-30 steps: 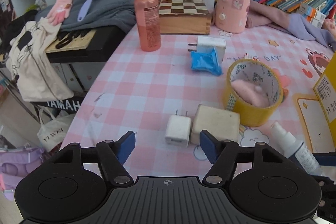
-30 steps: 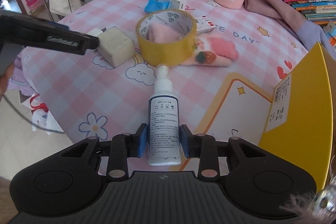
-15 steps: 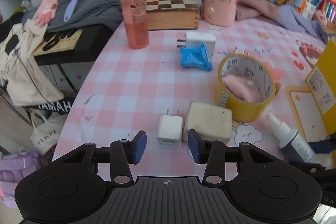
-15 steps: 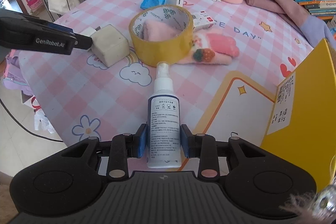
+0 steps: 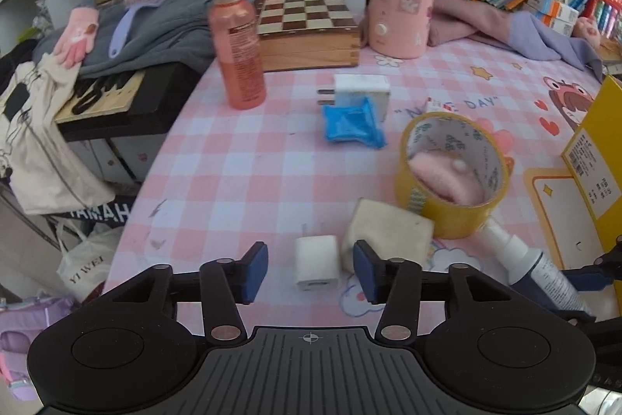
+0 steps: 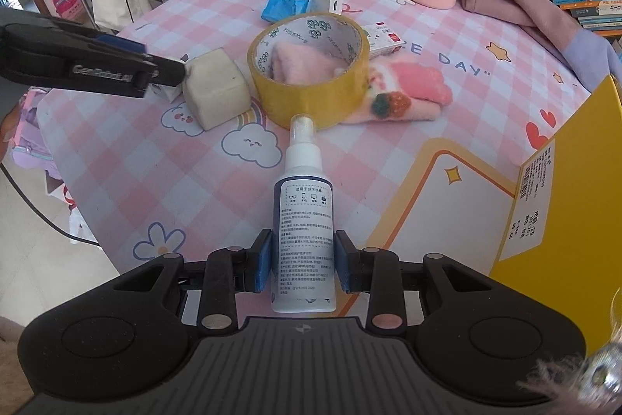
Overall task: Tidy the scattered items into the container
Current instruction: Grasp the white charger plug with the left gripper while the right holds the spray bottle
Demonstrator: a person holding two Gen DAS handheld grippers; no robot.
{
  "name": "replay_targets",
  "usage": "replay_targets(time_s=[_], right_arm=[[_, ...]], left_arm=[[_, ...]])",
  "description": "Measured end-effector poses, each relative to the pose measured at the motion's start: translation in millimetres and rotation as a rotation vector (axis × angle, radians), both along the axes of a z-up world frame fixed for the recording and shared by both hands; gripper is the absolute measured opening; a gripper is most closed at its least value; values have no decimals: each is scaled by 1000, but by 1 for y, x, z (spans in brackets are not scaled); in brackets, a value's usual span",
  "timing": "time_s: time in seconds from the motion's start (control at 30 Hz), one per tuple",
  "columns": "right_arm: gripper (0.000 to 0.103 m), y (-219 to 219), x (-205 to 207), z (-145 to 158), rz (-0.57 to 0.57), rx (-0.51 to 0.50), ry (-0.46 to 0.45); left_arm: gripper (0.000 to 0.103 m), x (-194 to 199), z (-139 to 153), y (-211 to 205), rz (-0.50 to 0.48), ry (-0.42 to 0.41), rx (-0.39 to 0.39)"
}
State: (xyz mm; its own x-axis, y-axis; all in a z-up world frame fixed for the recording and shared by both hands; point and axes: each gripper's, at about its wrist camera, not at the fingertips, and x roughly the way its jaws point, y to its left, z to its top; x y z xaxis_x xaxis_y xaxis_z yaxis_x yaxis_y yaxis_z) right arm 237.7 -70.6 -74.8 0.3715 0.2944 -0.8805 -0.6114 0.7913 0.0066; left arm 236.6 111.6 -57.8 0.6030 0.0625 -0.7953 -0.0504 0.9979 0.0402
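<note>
While unclamped, small charger (image 5: 315, 261) between left gripper (image 5: 311, 271) pads (gaps either side)

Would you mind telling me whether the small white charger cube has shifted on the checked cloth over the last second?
No. The small white charger cube still sits against the cream block, the same squares apart from the yellow tape roll; only the view shifted.

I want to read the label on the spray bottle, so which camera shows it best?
The right wrist view. The spray bottle lies lengthwise at the centre of the picture, its printed label facing the camera, clamped between the right gripper's fingers. The left wrist view catches the bottle only at the lower right edge, slanted, small, and partly hidden.
</note>
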Motion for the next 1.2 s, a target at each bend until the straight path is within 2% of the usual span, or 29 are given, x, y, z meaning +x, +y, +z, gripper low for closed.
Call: replay_targets(time_s=[0.17, 0.33, 0.57, 0.83, 0.93, 1.03, 1.2], right_arm=[[31, 0, 0, 0, 1, 3, 1], [31, -1, 0, 0, 3, 4, 2], [31, 1, 1, 0, 11, 4, -3], [31, 1, 1, 0, 9, 5, -7], [31, 0, 0, 0, -1, 13, -2], [31, -5, -1, 2, -34, 36, 9], [31, -16, -10, 15, -104, 76, -25]], left_arm=[[47, -2, 0, -2, -30, 16, -14], [40, 0, -9, -6, -38, 58, 29], [38, 10, -14, -4, -31, 35, 44], [29, 6, -20, 4, -8, 37, -27], [27, 1, -20, 6, -3, 33, -27], [27, -2, -20, 6, 6, 26, -26], [25, -17, -4, 12, 56, -22, -88]])
